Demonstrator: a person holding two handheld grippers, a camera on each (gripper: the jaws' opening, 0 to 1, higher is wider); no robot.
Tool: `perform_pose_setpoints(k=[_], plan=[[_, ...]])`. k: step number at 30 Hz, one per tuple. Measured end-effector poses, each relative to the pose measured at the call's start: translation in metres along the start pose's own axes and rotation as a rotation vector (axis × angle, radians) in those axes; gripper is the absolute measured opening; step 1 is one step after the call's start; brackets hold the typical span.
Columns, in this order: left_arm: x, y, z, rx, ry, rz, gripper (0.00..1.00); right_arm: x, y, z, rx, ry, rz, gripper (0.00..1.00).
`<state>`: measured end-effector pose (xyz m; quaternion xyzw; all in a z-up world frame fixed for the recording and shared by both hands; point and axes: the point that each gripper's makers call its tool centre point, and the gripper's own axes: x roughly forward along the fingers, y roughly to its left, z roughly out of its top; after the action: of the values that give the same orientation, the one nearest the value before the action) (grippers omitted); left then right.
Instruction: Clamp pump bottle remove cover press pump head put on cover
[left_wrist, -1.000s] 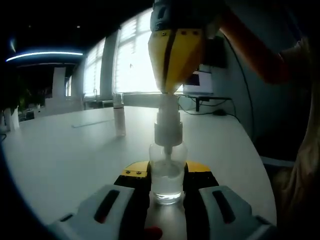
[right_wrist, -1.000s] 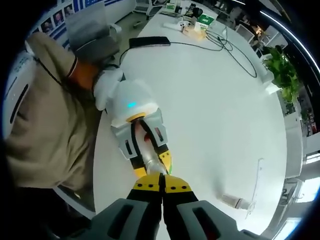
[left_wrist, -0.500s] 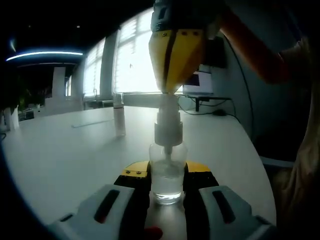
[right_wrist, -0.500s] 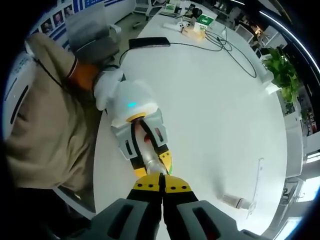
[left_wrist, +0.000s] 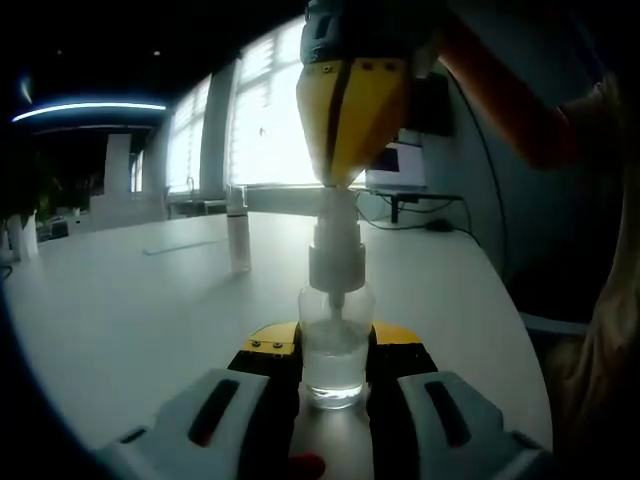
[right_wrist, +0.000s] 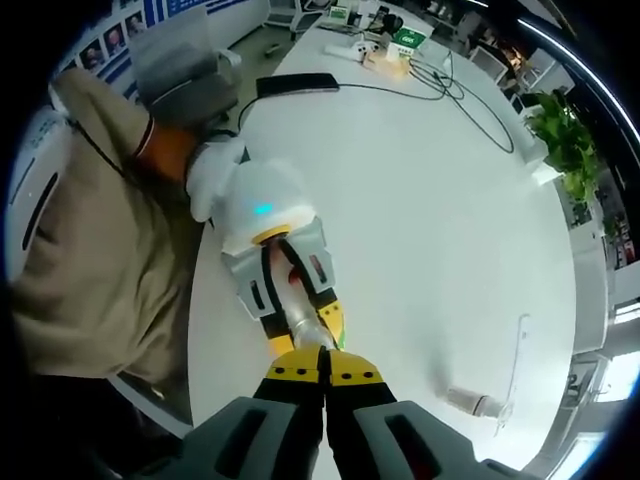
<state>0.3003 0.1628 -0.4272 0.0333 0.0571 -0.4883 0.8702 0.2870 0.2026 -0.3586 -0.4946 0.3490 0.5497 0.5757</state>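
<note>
- I see a large white table (left_wrist: 130, 310) in an office, with bright blinds behind it in the left gripper view and a strip light high on the left.
- From the right gripper view I look down on the same table (right_wrist: 430, 200); a cable (right_wrist: 400, 90) runs across it, small boxes lie at its far end, and a green plant (right_wrist: 565, 140) stands off its edge.
- The pump bottle (left_wrist: 336, 345) stands upright on the table, clear, with a little liquid at the bottom and a white pump head (left_wrist: 336, 250) on top.
- My left gripper (left_wrist: 335, 365) pinches the bottle's body: both yellow-tipped jaws press against its sides, low down.
- In the right gripper view I see that left gripper (right_wrist: 300, 310) from above, white housing with a small teal light, reaching across the table from the person's side.
- My right gripper (right_wrist: 322, 372) points straight down; its jaws are pressed together with no visible gap.
- In the left gripper view, the right gripper (left_wrist: 345, 120) comes in from above as a yellow wedge, and its tip sits on top of the pump head.
- The cover (left_wrist: 237, 230), a clear tube, stands upright on the table, well apart from the bottle; in the right gripper view it (right_wrist: 470, 402) shows near the table's edge.
- A person in a beige top (right_wrist: 90, 250) sits at the table's side, the forearm stretched toward the left gripper.
</note>
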Motion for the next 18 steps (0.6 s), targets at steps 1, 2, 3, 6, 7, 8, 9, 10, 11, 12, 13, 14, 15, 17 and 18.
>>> perform_pose_setpoints(k=[1,2,3,6,7,8,9,10,11,12,13,14,15,17,18], plan=[[0.0000,-0.0002,0.0000,0.001,0.000,-0.001,0.16,0.0005,0.0001,-0.0003,-0.004,0.003,0.001,0.00],[0.0001,-0.0003,0.0000,0.001,0.000,-0.001,0.16,0.0022,0.0001,-0.0002,-0.007,0.007,0.002,0.00],[0.0000,-0.0002,0.0000,0.000,0.000,-0.001,0.16,0.0027,-0.0007,0.0000,0.001,0.013,0.002,0.00],[-0.0001,-0.0006,-0.0001,-0.001,0.000,-0.001,0.16,0.0040,0.0006,-0.0002,0.000,0.027,0.003,0.00],[-0.0001,-0.0006,-0.0001,0.000,0.000,-0.001,0.16,0.0041,0.0006,-0.0006,-0.001,0.031,0.004,0.00],[-0.0001,-0.0003,-0.0002,0.000,0.000,-0.001,0.16,0.0041,0.0006,-0.0008,-0.001,0.035,0.004,0.00],[-0.0001,-0.0003,-0.0002,0.001,0.000,-0.001,0.16,0.0043,0.0006,-0.0010,-0.005,0.038,0.005,0.00],[-0.0001,-0.0008,-0.0001,0.001,0.000,-0.002,0.16,0.0046,0.0007,-0.0010,-0.004,0.040,0.007,0.00],[-0.0001,-0.0010,-0.0001,0.001,0.000,-0.002,0.16,0.0051,0.0006,-0.0013,-0.001,0.043,0.009,0.00],[-0.0001,-0.0009,-0.0001,0.002,0.000,-0.002,0.16,0.0052,0.0008,-0.0016,-0.001,0.043,0.013,0.00],[-0.0001,-0.0010,-0.0001,0.003,0.000,-0.002,0.16,0.0054,0.0009,-0.0018,-0.003,0.043,0.014,0.00],[-0.0002,-0.0010,-0.0001,0.004,0.000,-0.002,0.16,0.0059,0.0016,-0.0021,-0.009,0.042,0.018,0.00],[-0.0002,-0.0012,-0.0001,0.004,0.000,-0.002,0.16,0.0063,0.0014,-0.0023,-0.010,0.042,0.020,0.00],[-0.0002,-0.0013,-0.0001,0.003,0.000,-0.002,0.16,0.0069,0.0013,-0.0024,-0.001,0.043,0.024,0.00],[0.0001,-0.0010,-0.0002,0.004,0.000,-0.003,0.16,0.0068,0.0017,-0.0025,-0.003,0.045,0.027,0.00]])
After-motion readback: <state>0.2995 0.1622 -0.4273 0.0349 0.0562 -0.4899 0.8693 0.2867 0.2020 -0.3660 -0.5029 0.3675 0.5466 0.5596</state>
